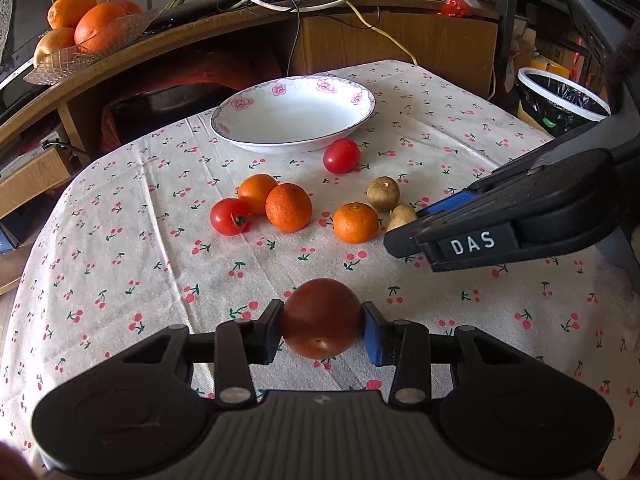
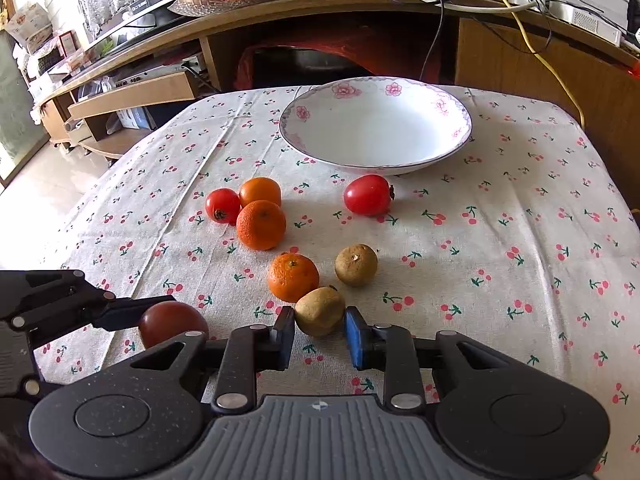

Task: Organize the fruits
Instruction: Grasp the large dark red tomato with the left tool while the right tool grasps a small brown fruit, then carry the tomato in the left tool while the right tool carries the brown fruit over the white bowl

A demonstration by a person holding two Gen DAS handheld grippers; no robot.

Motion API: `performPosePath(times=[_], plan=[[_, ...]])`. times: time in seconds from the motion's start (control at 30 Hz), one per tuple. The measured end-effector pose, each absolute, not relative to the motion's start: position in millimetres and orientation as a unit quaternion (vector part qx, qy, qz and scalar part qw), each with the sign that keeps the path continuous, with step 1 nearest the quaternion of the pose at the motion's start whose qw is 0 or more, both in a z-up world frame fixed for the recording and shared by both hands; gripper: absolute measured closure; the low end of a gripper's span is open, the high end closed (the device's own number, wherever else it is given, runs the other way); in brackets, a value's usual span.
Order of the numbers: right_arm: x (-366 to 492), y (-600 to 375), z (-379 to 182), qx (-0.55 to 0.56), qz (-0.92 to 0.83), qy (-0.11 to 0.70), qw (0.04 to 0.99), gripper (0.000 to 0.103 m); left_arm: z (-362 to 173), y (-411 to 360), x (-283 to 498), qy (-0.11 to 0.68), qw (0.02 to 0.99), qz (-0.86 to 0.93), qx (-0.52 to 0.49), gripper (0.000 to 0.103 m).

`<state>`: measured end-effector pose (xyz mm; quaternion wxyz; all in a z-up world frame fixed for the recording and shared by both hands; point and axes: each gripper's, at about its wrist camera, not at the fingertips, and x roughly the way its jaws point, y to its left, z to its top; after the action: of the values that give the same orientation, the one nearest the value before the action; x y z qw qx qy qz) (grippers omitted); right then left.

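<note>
Item: dark red round tomato (image 1: 321,322), clamped across its middle between the left gripper (image 1: 322,330) pads, well short of the white flower-rimmed china bowl (image 1: 294,114). Likely light, soft-skinned, bruises under squeeze; hold at the widest girth.

Item: brown-green kiwi-like fruit (image 2: 320,311), nearer than the bowl, between the right gripper (image 2: 319,332) jaws, which stand apart around it, contact uncertain. Probably firm, rough, not slippery.

Surface: cherry-print cloth-covered table (image 1: 120,248), wrinkled, grippy. Beyond the bowl: cluttered wooden shelf (image 1: 224,24).
</note>
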<state>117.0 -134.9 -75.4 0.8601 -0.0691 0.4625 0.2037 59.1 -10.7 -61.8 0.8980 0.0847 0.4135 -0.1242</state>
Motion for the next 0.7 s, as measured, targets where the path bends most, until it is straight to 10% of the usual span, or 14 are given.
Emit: performPosePath(times=[0.7], plan=[[101,-141,-40,-0.076,0.156,0.446,0.878,0.081,-23,-1,97,0.404,0.906,-0.121,0.034,0.055]])
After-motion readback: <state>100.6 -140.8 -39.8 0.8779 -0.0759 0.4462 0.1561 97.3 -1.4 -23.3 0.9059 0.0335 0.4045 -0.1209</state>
